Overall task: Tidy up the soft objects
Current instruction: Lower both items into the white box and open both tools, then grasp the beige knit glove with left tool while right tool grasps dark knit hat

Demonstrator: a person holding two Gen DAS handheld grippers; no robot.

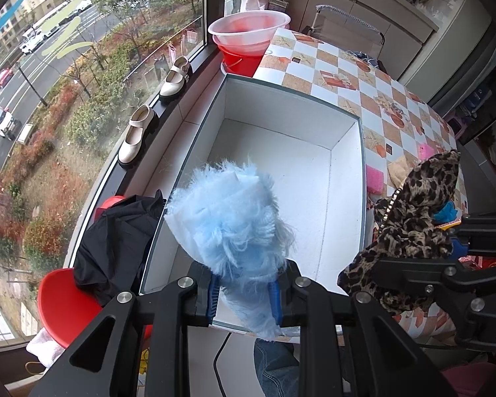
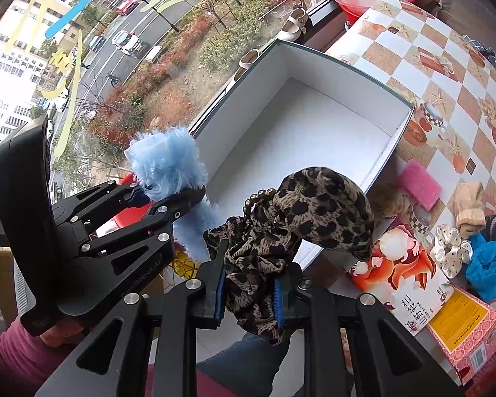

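Note:
My left gripper (image 1: 244, 294) is shut on a fluffy light-blue soft piece (image 1: 231, 218), held over the near edge of an open white box (image 1: 281, 152). It also shows in the right wrist view (image 2: 167, 162). My right gripper (image 2: 249, 297) is shut on a leopard-print fabric piece (image 2: 307, 211) with a bead trim, held above the box's near right corner (image 2: 314, 132). The leopard piece also shows in the left wrist view (image 1: 413, 218). The box is empty inside.
On the checkered table (image 2: 446, 66) to the right lie a pink sponge (image 2: 420, 185), a beige sock (image 2: 469, 208), a dotted scrunchie (image 2: 451, 251), blue cloth (image 2: 484, 268) and printed cartons (image 2: 413, 284). Shoes (image 1: 139, 135) sit on the windowsill. A red chair with black cloth (image 1: 115, 241) is left.

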